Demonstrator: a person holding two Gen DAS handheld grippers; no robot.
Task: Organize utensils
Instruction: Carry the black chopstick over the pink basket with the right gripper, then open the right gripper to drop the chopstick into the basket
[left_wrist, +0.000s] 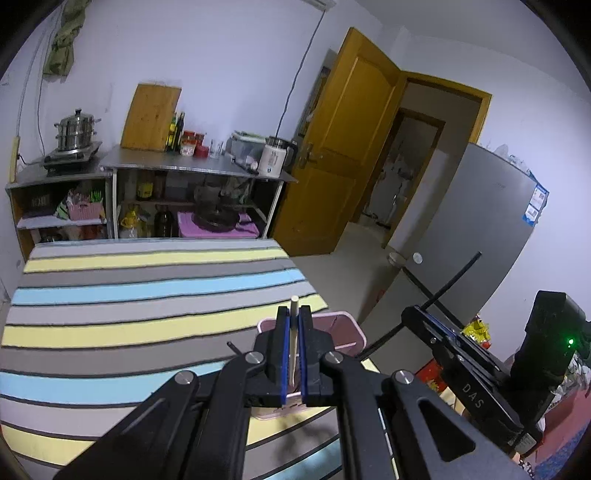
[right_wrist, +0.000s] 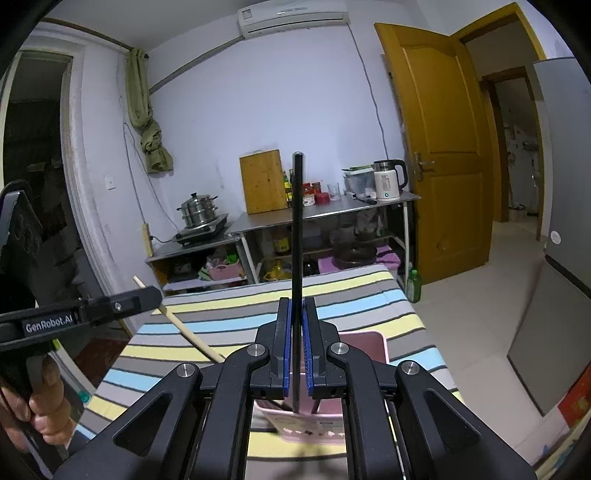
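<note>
My left gripper (left_wrist: 294, 314) is shut on a pale wooden chopstick (left_wrist: 293, 332), held above a pink utensil box (left_wrist: 345, 325) on the striped table. My right gripper (right_wrist: 296, 306) is shut on a long black utensil handle (right_wrist: 297, 229) that stands upright over the same pink box (right_wrist: 373, 347). In the right wrist view the left gripper (right_wrist: 140, 295) shows at the left with the wooden chopstick (right_wrist: 184, 328) slanting down toward the box. In the left wrist view the right gripper (left_wrist: 417, 314) shows at the right with the black handle (left_wrist: 450, 280) angled.
The striped tablecloth (left_wrist: 129, 295) covers the table. Behind it stand metal shelves (left_wrist: 192, 170) with a steamer pot (left_wrist: 75, 129), cutting board, bottles and a kettle (left_wrist: 273, 157). A yellow door (left_wrist: 343, 147) and grey fridge (left_wrist: 480, 221) are at the right.
</note>
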